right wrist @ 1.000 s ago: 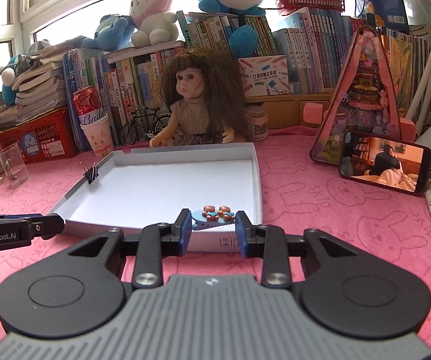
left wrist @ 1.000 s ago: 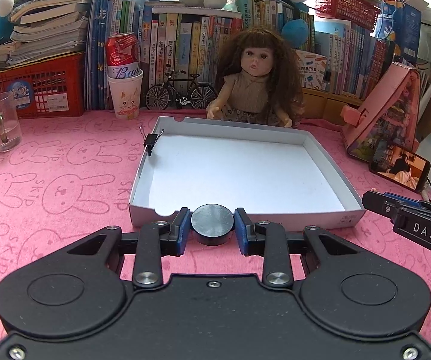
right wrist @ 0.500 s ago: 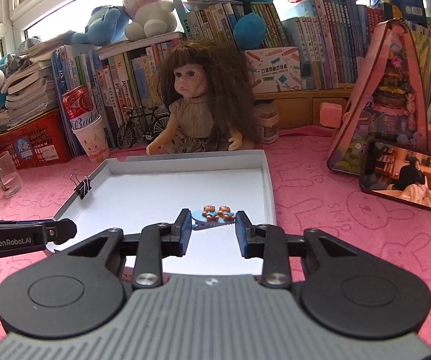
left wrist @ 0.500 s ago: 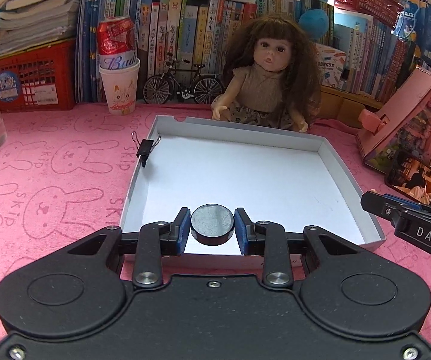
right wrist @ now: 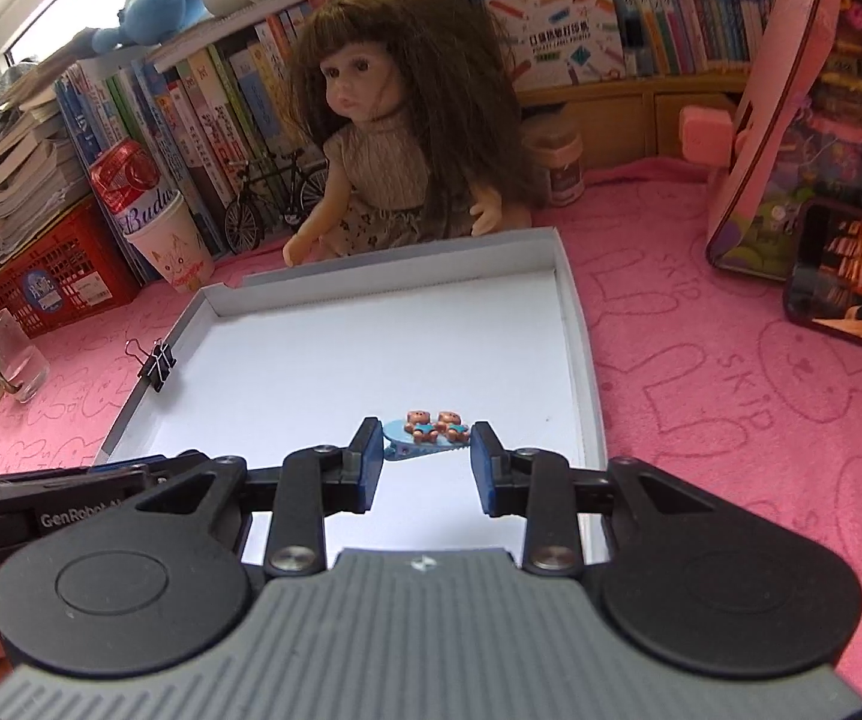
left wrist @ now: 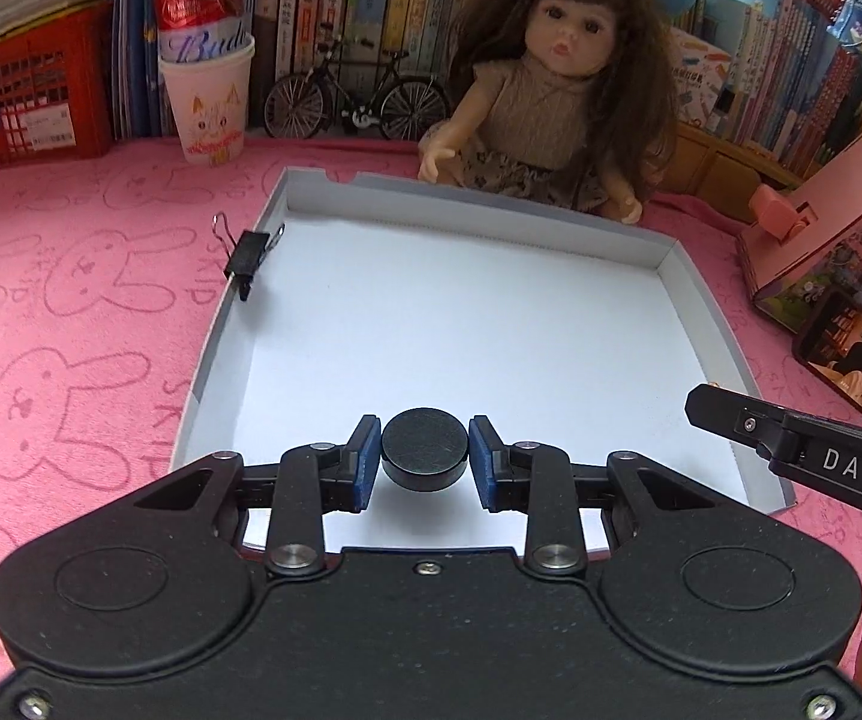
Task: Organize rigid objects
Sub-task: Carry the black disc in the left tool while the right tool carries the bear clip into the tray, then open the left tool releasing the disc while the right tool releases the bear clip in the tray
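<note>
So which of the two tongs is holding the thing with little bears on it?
The right tongs: they grip a blue hair clip topped with two little bears. The left tongs hold a plain black round disc instead.

Shallow white cardboard tray [left wrist: 697, 300] lies on pink bunny-print cloth [left wrist: 71, 276]; long-haired doll [left wrist: 556, 90] sits just behind tray's far wall. Black binder clip [left wrist: 246, 255] grips tray's left wall. Paper cup holding crushed red can [left wrist: 206, 99] stands behind-left of tray, propped phone [left wrist: 850, 357] right of it.

The black left gripper [left wrist: 425, 455] is tilted downward, its blue-padded jaws clamped on a black round disc [left wrist: 425, 457]; the grey-bodied right gripper [right wrist: 426, 451] is angled likewise, closed on a blue bear-decorated hair clip [right wrist: 425, 437].
</note>
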Motion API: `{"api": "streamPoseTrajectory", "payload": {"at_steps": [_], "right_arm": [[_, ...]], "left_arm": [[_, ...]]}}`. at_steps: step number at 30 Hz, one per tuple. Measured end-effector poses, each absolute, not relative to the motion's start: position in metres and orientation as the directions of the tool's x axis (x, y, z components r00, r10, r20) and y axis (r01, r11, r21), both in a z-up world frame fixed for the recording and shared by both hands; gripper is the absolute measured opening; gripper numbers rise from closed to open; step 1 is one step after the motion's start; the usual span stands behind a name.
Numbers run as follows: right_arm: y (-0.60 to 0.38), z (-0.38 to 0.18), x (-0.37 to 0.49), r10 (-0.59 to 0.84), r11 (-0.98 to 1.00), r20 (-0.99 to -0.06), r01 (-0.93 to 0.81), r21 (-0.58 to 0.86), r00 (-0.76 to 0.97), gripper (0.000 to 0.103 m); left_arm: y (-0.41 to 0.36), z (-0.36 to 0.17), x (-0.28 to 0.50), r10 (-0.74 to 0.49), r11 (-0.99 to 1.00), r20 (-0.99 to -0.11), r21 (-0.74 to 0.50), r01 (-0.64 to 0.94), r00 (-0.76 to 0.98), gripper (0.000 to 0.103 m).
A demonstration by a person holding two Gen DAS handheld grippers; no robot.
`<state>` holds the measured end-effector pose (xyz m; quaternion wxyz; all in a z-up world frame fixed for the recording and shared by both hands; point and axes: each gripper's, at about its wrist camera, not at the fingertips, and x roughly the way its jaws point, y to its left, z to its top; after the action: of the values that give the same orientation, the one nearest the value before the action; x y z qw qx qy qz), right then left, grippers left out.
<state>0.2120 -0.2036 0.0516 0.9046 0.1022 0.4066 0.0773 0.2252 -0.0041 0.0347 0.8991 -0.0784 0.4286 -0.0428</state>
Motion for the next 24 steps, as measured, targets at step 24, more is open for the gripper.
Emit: {"api": "streamPoseTrajectory", "payload": {"at_steps": [24], "right_arm": [[-0.195,0.027,0.227,0.2,0.975,-0.822,-0.021,0.223,0.533,0.038]], "left_arm": [[-0.014,0.022,0.234,-0.149,0.987,-0.789,-0.157,0.039,0.595,0.03]]}}
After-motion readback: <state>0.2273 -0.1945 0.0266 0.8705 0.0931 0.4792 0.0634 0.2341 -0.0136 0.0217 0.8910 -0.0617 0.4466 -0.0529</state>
